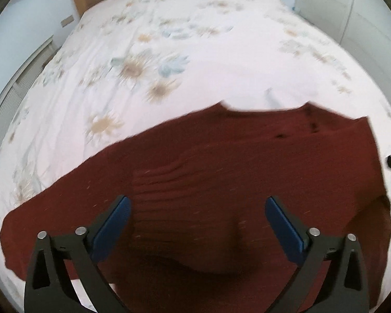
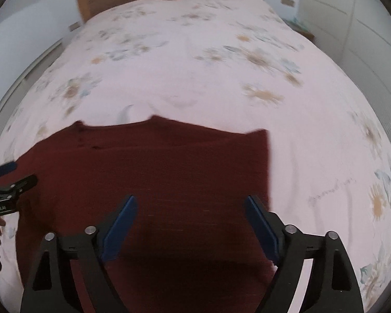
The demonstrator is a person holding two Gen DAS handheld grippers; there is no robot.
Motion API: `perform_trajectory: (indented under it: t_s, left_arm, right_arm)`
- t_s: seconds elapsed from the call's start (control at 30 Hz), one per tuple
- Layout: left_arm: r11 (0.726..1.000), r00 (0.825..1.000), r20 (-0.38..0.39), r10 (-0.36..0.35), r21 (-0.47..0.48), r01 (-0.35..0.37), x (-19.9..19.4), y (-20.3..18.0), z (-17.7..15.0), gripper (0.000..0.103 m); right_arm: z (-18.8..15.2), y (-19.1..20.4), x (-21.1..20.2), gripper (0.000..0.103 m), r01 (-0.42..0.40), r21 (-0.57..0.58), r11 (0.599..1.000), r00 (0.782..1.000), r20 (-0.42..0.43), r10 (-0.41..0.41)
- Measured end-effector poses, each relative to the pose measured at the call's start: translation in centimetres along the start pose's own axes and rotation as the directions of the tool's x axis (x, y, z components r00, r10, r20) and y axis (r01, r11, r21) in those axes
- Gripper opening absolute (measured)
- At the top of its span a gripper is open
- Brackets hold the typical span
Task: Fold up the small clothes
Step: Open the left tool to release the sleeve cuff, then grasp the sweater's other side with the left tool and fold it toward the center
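Sweater (image 1: 221,161) lengthwise across bed (image 1: 169,39)

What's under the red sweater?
The red sweater lies on the flowery bedspread, which shows all around it. Whether anything else is hidden beneath cannot be seen; the knit covers that part.

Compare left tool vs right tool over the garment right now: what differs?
Left tool stands slightly wider open than right tool. Left hangs over the dark red garment mid-cloth; right sits by the garment's straight right edge, with floral bedspread just past it. Shared: both open, blue pads, nothing gripped.
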State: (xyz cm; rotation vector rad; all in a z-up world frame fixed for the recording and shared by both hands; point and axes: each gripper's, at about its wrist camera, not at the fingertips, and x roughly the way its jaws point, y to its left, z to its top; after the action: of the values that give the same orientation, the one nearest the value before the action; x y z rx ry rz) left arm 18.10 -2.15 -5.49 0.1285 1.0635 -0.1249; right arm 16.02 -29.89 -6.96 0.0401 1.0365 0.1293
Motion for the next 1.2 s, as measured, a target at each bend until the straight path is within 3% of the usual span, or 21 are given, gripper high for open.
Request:
perform_trajectory:
  t_s: [0.07,0.17,0.3,0.5,0.67,0.77,1.0,1.2]
  left_arm:
    - [1.000,0.999,0.043,-0.012,0.006,0.012,-0.7,-1.2,-0.2,0.102]
    - [1.000,0.997,0.072,0.000,0.008,0.000,-0.6,-2.3,-0.9,0.102]
    - [1.000,0.999,0.034,0.000,0.016,-0.001,1.8,-2.7,-2.0,0.102]
    - [0.999,0.997,-0.052,0.049,0.011,-0.049,5.8,-1.7,-4.2,0.102]
    - [0.999,0.998,-0.046,0.038,-0.023,-0.039,6.2,0.4,-5.1,0.102]
    - [1.000,0.999,-0.037,0.022,-0.018,-0.023,6.4,0.7,-5.2,0.102]
    - [0.999,0.997,-0.055,0.048,-0.021,-0.050,6.9,0.3,-4.5,0.102]
    - [0.998,0.996,-0.091,0.002,-0.068,-0.008,4.5,1.5,-3.5,0.102]
  right_arm:
    - [-0.1,2.2,0.9,0.103,-0.028,-0.022,0.999,1.000,0.006,0.028]
    - [-1.0,4.6,2.3,0.103,-0.040,-0.053,0.998,0.999,-0.001,0.040]
    - [-2.9,6.5,4.5,0.103,-0.016,-0.088,0.996,1.000,-0.022,0.014]
    - [-5.0,4.3,7.1,0.103,0.075,-0.105,0.992,0.995,-0.064,-0.082]
    - [-5.5,0.0,6.7,0.102,0.104,-0.042,0.994,0.993,-0.050,-0.106]
    - [-6.0,-1.1,6.6,0.102,0.081,-0.025,0.996,0.996,-0.039,-0.082]
    - [-6.2,0.6,4.8,0.103,0.089,-0.054,0.995,0.995,-0.037,-0.091]
    - [-6.8,1.6,0.2,0.103,0.050,-0.046,0.998,0.998,-0.023,-0.051]
